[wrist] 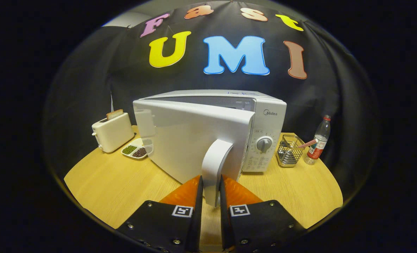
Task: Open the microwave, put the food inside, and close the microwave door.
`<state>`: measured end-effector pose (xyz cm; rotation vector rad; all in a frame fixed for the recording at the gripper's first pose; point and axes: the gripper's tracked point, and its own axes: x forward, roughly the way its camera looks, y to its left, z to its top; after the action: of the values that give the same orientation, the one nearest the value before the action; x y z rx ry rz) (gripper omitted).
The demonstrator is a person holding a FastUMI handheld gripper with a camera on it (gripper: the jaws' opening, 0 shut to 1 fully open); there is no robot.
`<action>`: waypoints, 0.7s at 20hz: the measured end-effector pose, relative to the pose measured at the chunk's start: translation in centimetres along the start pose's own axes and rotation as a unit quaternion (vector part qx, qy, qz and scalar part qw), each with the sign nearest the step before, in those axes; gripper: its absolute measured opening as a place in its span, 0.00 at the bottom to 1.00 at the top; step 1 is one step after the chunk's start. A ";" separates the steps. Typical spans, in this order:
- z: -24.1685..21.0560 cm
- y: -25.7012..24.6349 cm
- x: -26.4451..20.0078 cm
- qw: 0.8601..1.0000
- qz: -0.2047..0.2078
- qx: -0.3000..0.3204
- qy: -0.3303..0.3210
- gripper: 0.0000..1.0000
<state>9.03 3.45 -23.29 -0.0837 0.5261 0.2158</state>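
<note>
White microwave (264,116) on the wooden worktop (117,182), door (191,140) swung partly open, curved handle (215,168) clamped between both fingers of the gripper (211,189).

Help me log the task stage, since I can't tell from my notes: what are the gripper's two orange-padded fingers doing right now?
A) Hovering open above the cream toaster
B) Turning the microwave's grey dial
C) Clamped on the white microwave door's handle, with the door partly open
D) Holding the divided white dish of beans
C: the gripper has a finger on each side of the white curved door handle, and the white microwave door stands swung partly outward.
</note>
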 end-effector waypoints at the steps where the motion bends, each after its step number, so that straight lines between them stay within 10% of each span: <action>1: -0.2 0.3 -0.5 1.000 -0.003 -0.002 0.001 0.24; 14: -2.5 7.3 -7.6 1.000 -0.004 0.008 -0.008 0.24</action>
<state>-0.25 8.80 -21.71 -0.0693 0.5113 0.2042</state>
